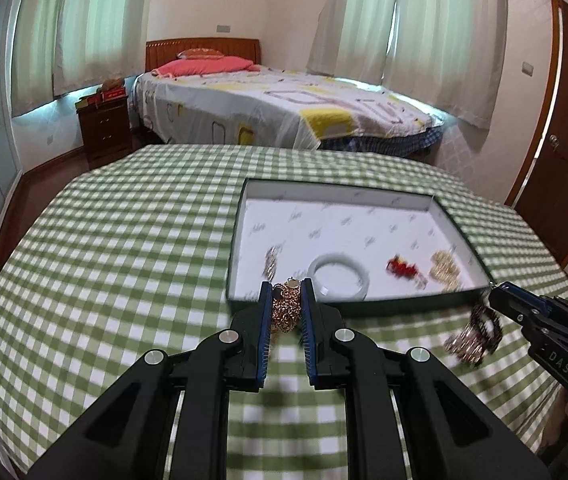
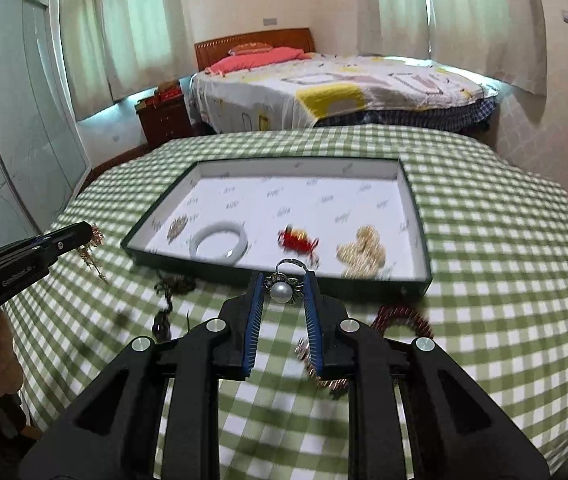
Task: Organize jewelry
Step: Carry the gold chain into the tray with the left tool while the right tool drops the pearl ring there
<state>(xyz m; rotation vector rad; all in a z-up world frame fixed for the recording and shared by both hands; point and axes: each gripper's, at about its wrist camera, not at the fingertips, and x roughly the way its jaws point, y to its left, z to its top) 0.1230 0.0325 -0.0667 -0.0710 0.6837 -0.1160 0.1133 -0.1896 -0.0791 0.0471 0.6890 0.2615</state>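
Gold chain (image 1: 286, 307) pinched by left gripper (image 1: 287, 300), pearl ring (image 2: 282, 291) by right gripper (image 2: 282, 294) — snag on tray (image 2: 416, 216) rim risked; dangling chain easily dropped.

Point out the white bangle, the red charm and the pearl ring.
white bangle (image 1: 339, 276): left wrist view, its front rim, in the tray.
red charm (image 2: 298, 240): right wrist view, its red body.
pearl ring (image 2: 281, 292): right wrist view, the pearl itself.
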